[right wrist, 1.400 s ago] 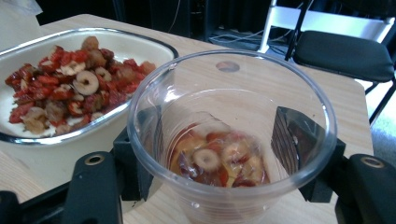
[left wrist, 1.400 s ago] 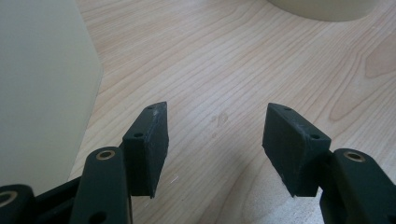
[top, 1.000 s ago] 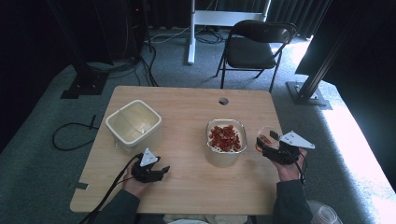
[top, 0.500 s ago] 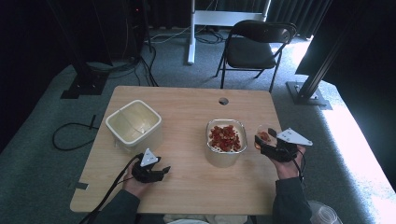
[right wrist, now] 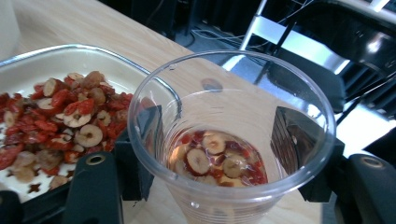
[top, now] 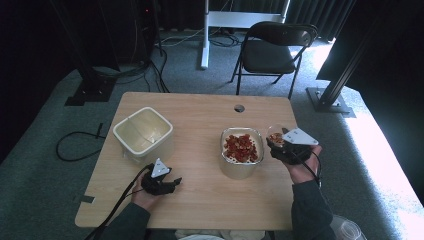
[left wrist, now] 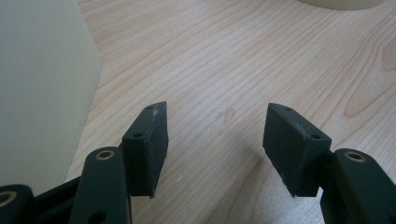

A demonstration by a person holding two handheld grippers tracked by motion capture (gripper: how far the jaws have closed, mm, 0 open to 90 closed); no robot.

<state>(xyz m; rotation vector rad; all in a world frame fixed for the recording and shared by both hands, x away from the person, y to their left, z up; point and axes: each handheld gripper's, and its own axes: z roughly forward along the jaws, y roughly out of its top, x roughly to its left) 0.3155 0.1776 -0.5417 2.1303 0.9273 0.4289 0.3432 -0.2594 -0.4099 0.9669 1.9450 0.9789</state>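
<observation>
Cup (right wrist: 231, 140) is pinched in my right tool (right wrist: 219, 154), one jaw on each side of the clear wall, so it stays upright and the dried fruit slices at the bottom don't spill. In the high view I've got it lifted off the counter (top: 200, 120), just beside the right edge of the full tub (top: 242, 150). My guess is that's the point of holding it there: close to the red fruit pile, rim up, ready to tip in or scoop more, though I can't say which.

Left tool (left wrist: 219, 140) is spread with nothing between the jaws, parked low over bare wood near my edge of the counter. It sits just in front of the empty tub (top: 143, 131), well apart from the cup, probably so it stays out of the right hand's way and can steady that tub if needed.
</observation>
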